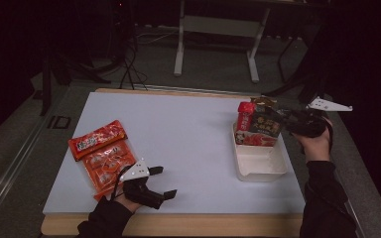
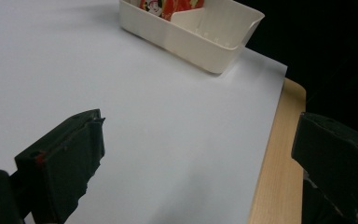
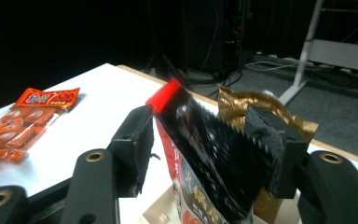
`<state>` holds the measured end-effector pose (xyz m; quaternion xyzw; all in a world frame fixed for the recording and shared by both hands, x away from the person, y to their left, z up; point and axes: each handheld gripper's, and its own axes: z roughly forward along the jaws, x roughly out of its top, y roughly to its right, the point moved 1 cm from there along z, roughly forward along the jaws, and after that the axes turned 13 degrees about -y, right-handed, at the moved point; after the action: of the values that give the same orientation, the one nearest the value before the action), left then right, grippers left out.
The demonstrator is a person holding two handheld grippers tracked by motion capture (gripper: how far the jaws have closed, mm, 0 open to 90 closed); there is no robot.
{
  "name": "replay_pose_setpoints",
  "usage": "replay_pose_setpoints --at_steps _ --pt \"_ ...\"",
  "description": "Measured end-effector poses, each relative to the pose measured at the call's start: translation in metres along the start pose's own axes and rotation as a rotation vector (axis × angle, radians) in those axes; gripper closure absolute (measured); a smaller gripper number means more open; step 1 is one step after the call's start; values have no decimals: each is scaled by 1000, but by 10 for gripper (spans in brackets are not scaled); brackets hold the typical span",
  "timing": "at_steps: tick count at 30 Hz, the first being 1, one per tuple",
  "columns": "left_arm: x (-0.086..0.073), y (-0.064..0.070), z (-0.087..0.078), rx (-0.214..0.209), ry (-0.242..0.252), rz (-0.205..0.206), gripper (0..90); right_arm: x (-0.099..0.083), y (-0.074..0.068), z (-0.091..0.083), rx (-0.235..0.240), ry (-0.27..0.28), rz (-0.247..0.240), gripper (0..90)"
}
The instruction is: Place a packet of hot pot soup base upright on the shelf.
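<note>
Right gripper view: right gripper (image 3: 200, 154) looks parted around dark packet (image 3: 209, 158), grip uncertain.
Released crooked, packet could topple from bin (image 1: 260, 166); left gripper (image 1: 161, 182) idles agape.

Dark, red-topped snack packet (image 1: 261, 124) upright in white bin's (image 1: 260, 168) far compartment, beside gold packet (image 1: 264, 102).

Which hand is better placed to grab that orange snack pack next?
Left. The left claw is open and empty beside the orange snack pack, while the right claw is far across the table at the white bin, around the dark packet.
</note>
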<state>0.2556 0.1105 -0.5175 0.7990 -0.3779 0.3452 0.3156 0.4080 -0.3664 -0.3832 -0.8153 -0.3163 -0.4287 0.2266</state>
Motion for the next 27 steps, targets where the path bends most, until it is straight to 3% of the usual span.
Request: replay_pose_setpoints --at_steps 3,6,11,16,18,22,25,27 --pt "0 0 -1 11 2 7 28 8 -9 -5 -31 15 -24 352" --pt "2 0 -3 13 9 10 30 17 -19 -10 -50 40 -31 223" --pt "4 3 -7 1 -3 4 34 24 -37 -11 -32 71 -31 110" --pt "6 7 -12 52 10 30 32 21 -54 -9 5 99 -29 110" --pt "7 5 -13 62 10 30 32 19 -64 -8 9 100 -52 111" --pt "9 1 -20 85 -6 -3 34 11 -81 -5 40 79 -85 136" --pt "11 -1 -27 100 -3 -5 34 3 -92 -3 83 62 -76 139" --pt "13 -2 -32 101 5 -5 34 -1 -99 -2 84 54 -78 144"
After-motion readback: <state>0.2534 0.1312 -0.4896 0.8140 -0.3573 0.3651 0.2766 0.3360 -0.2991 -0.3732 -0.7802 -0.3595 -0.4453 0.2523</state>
